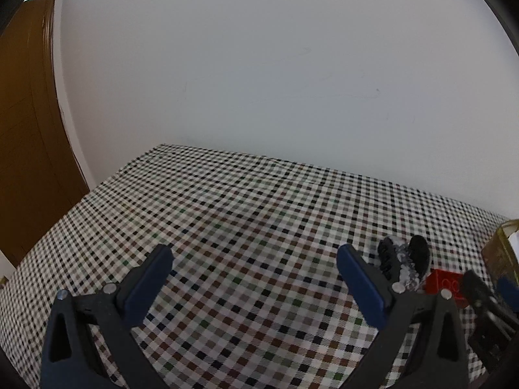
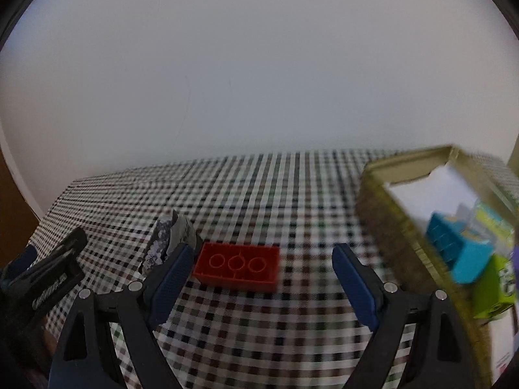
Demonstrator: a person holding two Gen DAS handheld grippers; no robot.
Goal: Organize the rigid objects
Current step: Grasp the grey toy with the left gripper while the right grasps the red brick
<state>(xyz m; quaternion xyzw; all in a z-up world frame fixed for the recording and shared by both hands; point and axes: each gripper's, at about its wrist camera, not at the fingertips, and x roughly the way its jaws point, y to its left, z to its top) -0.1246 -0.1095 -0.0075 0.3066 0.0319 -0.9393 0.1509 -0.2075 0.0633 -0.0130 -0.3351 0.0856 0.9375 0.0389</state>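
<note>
Partly blurred box [image 2: 386, 236] | red brick [image 2: 238, 265] half hidden left view | both hand-held grippers [image 1: 254, 259] [image 2: 259, 259] spread, empty

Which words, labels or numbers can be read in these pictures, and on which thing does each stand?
None can be read for certain.
Left gripper: pale lettering along its black body, too blurred to read.
Green block in the box: a white mark, blurred, not readable.
Red brick: only three raised rings, no text.
</note>
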